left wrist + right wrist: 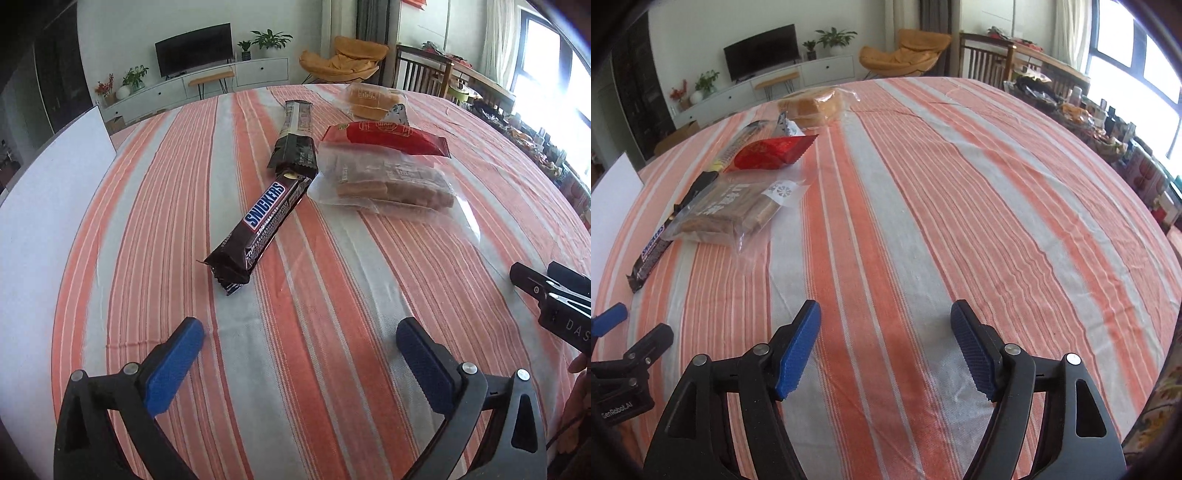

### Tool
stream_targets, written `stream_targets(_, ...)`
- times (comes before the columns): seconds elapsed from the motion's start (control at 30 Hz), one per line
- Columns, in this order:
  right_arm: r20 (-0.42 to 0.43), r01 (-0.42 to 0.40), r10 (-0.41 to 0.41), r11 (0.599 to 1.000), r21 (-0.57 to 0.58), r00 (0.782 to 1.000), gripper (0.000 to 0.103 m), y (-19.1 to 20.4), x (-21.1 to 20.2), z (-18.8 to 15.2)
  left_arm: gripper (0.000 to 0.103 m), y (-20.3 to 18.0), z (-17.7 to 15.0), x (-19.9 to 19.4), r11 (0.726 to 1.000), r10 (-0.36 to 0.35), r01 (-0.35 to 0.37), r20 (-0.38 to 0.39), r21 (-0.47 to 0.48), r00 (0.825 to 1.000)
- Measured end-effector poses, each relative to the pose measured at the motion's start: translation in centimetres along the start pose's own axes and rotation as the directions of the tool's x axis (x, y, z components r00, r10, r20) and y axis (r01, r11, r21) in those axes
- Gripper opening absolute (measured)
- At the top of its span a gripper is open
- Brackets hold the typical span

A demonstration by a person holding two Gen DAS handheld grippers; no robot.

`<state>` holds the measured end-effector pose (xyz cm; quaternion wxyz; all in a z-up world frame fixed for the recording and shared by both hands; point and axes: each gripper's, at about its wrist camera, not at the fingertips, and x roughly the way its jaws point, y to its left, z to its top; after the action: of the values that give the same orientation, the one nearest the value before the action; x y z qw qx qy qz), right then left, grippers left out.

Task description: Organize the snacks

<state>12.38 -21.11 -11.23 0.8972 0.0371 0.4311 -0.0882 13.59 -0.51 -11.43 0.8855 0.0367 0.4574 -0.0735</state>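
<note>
Left gripper (299, 341), right gripper (884, 334) gaping, empty, short of Snickers (258, 225); nothing sorted yet; next: reach Snickers.

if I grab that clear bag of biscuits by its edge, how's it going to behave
The clear bag would probably sag: its loose film spreads well past the biscuits. The glossy film looks slippery, so the open left gripper may slide off. The stacked biscuits seem brittle; a hard squeeze could crack them.
</note>
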Motion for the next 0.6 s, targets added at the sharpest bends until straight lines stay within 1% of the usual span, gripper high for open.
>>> stream_targets(0.1,0.0,-0.006,0.006,1.0,0.009,1.0,0.083,-0.24,0.0,-0.07,0.103,-0.01,0.02,0.01,1.0,0.0,0.0,0.0,0.0,1.0)
stream_targets(0.6,0.006,0.001,-0.001,1.0,0.009,1.0,0.088,-0.28,-0.07,-0.13,0.103,0.0,0.03,-0.01,1.0,0.0,0.0,0.0,0.0,1.0)
